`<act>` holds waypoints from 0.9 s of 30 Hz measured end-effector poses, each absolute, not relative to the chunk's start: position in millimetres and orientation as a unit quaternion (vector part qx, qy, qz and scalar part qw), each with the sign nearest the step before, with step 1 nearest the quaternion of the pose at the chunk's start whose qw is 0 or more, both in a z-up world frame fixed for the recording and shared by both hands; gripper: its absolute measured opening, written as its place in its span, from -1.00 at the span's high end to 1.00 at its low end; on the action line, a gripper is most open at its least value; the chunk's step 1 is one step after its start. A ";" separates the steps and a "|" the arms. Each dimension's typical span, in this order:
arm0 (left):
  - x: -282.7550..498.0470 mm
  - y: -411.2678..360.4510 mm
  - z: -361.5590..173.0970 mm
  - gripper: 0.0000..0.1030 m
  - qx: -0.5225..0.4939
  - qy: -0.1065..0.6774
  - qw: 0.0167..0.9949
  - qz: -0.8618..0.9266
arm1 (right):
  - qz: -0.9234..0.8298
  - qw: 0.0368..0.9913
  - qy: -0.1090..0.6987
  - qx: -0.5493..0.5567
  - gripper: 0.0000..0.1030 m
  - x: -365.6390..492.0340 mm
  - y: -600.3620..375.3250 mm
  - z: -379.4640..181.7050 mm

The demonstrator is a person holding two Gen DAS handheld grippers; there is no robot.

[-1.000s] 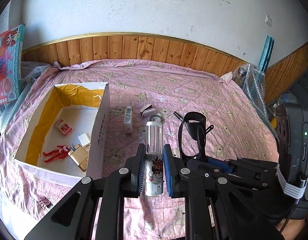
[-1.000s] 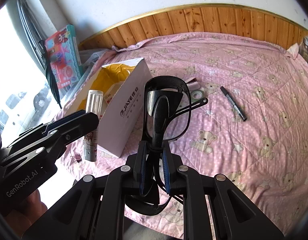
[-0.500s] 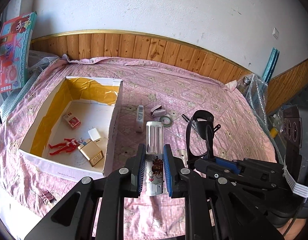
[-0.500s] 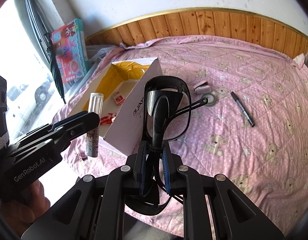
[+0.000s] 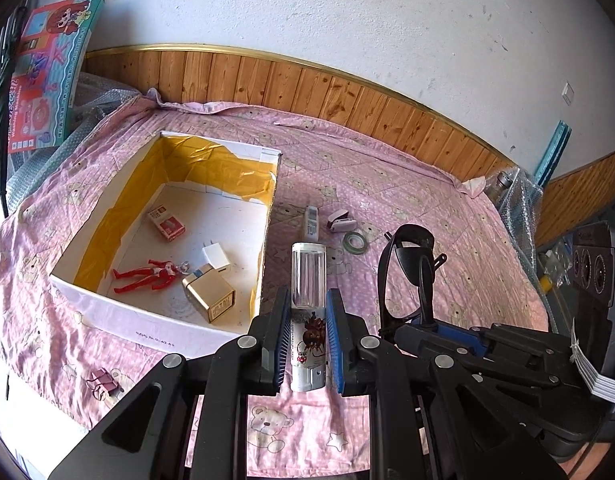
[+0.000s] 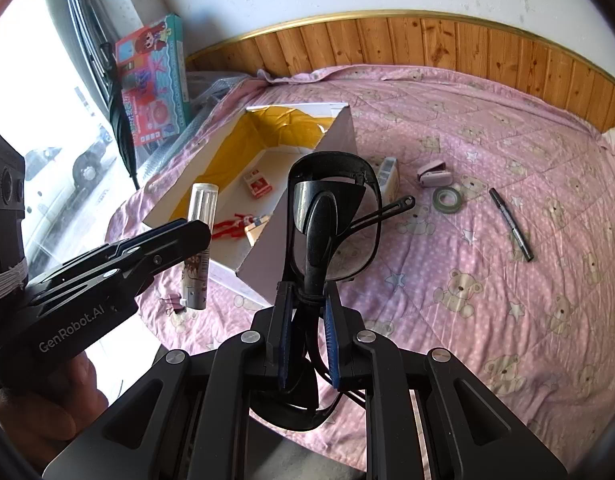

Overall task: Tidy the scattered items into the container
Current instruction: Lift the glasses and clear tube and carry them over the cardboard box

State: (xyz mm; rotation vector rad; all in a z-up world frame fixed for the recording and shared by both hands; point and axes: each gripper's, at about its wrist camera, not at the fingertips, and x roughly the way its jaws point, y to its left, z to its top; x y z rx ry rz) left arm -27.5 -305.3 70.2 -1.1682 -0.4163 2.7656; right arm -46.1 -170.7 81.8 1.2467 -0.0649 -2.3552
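Over a pink bear-print quilt (image 5: pixel 387 184) by wood-panelled walls, left claw (image 5: pixel 307 340) clamps a bottle (image 5: pixel 307 280), right claw (image 6: pixel 307 344) clamps sunglasses (image 6: pixel 331 216).

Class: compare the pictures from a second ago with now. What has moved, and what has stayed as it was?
Both claws have risen and swung left toward the box. The left claw still grips the bottle; the right claw still grips the glasses. Nothing was released; the items on the bed are unmoved.
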 end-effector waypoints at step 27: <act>-41.9 -391.4 59.9 0.64 -0.376 -0.191 0.023 0.906 | -0.851 0.276 0.024 0.446 0.70 -74.7 -254.1 98.4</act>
